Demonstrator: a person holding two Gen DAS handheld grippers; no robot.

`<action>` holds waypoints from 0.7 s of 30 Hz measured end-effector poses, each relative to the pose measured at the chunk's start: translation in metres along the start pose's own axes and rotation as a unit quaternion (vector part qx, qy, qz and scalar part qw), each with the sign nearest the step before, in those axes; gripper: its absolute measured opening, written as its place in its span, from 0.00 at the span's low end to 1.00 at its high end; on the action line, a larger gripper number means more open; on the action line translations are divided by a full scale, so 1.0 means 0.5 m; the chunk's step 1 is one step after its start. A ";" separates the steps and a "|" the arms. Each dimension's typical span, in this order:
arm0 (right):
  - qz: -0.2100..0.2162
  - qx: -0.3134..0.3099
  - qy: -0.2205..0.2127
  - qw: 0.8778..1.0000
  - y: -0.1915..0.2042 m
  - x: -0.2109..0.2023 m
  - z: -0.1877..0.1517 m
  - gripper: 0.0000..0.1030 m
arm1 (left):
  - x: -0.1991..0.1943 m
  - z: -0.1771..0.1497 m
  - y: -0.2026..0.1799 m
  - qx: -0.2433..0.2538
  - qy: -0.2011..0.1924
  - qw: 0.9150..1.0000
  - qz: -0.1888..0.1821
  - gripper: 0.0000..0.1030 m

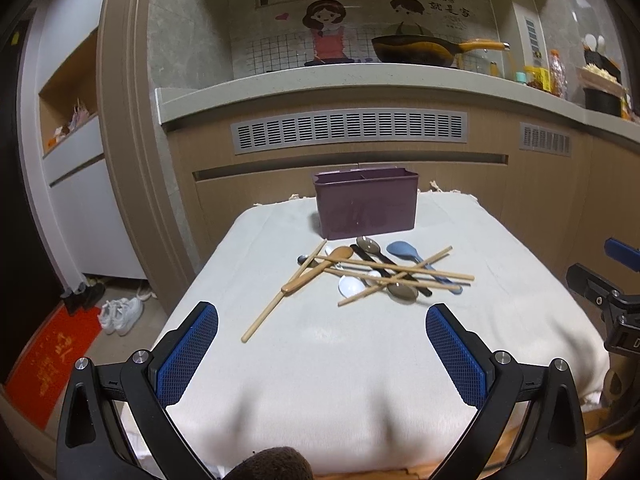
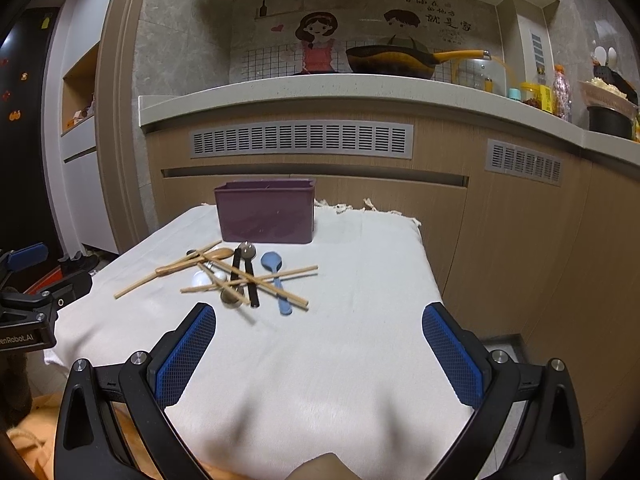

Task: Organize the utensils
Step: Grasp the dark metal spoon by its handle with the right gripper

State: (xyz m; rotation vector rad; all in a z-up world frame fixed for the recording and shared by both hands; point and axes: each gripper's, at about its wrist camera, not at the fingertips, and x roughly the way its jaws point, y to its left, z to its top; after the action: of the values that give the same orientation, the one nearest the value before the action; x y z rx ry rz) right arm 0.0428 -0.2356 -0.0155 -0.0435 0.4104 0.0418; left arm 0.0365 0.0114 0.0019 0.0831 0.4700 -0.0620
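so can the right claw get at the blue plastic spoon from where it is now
Probably yes. The right claw is open over bare cloth, nothing between it and the blue plastic spoon. But wooden chopsticks cross the spoon's handle, so lifting it may drag them.

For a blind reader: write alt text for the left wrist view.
The open left gripper hovers over a white cloth, short of a tangled pile of chopsticks and spoons. A purple utensil holder stands behind the pile.
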 end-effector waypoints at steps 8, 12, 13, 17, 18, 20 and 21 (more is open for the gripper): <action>0.013 -0.029 0.015 0.999 0.009 0.087 0.053 1.00 | 0.092 0.042 0.038 -0.002 0.020 1.000 0.001 1.00; 0.031 -0.051 0.035 0.998 0.025 0.155 0.077 1.00 | 0.163 0.068 0.071 -0.018 0.059 0.998 -0.026 1.00; 0.036 -0.059 0.043 0.997 0.031 0.178 0.084 1.00 | 0.183 0.074 0.080 -0.022 0.066 0.997 -0.028 1.00; 0.056 -0.082 0.072 0.992 0.059 0.259 0.106 1.00 | 0.252 0.083 0.099 -0.009 0.080 0.997 -0.013 1.00; 0.063 -0.087 0.079 0.991 0.065 0.277 0.109 1.00 | 0.264 0.082 0.101 -0.006 0.080 0.997 -0.011 1.00; 0.076 -0.098 0.100 0.987 0.080 0.324 0.117 1.00 | 0.293 0.076 0.102 0.008 0.080 0.997 -0.005 1.00; 0.081 -0.103 0.110 0.985 0.089 0.346 0.120 1.00 | 0.305 0.074 0.101 0.016 0.084 0.996 -0.007 1.00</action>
State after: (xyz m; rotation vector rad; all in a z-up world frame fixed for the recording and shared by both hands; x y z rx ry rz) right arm 0.2228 -0.1826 -0.0311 -0.2199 0.6300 0.2417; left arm 0.1928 0.0519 -0.0311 0.1175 0.6388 -0.0770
